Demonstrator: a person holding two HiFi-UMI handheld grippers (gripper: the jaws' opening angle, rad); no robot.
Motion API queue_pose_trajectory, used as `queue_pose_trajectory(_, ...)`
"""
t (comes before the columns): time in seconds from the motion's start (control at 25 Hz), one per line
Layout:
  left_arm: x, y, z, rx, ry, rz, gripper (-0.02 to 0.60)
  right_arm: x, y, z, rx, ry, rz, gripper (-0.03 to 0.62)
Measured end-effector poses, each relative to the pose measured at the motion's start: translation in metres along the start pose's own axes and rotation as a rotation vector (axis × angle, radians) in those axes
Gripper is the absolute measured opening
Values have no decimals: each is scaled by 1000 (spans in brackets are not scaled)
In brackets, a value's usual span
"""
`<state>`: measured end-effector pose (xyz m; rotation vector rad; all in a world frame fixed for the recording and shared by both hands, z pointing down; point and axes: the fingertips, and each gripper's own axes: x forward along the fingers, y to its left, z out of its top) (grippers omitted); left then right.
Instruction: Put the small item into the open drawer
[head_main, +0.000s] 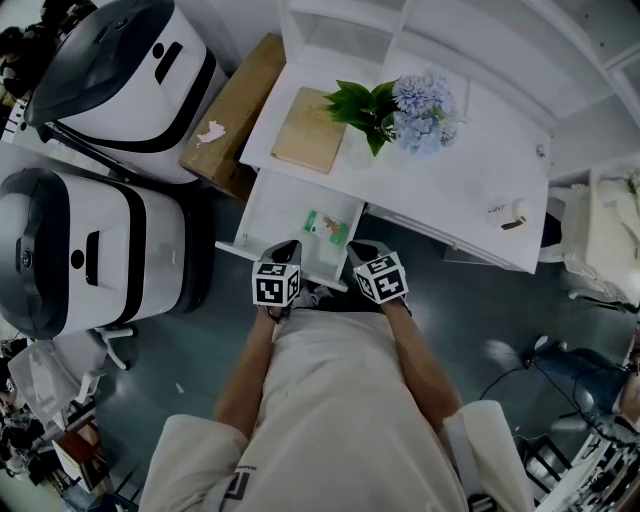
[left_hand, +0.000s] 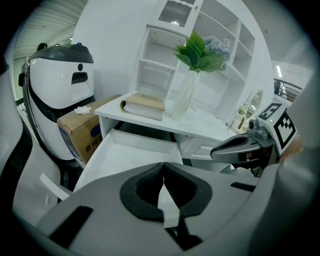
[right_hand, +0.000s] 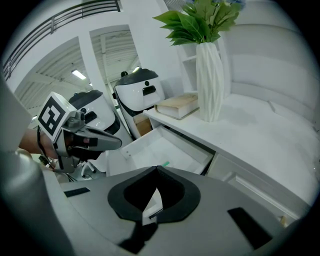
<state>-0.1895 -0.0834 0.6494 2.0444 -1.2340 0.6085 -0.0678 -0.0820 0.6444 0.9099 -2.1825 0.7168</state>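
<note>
The small green-and-white flat packet (head_main: 325, 227) already lies in the open white drawer (head_main: 268, 212), its long axis slanting from back left to front right. The left gripper (head_main: 285, 248) and right gripper (head_main: 361, 250) hover at the drawer's front, jaws closed and empty. I'd guess a bump there could jolt the drawer and slide the packet.

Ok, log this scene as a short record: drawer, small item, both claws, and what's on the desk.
drawer: open, pulled out of the white desk
small item: green and white, lying inside the drawer, toward its right side
left claw: shut, nothing between the jaws, near the drawer's front
right claw: shut, nothing between the jaws, beside the left claw
desk top: book, vase of flowers
</note>
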Motion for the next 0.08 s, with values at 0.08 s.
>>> queue_pose_trajectory(0.08,-1,-1,0,1,0,-3,17,0,1,0,-1,-1,1,25)
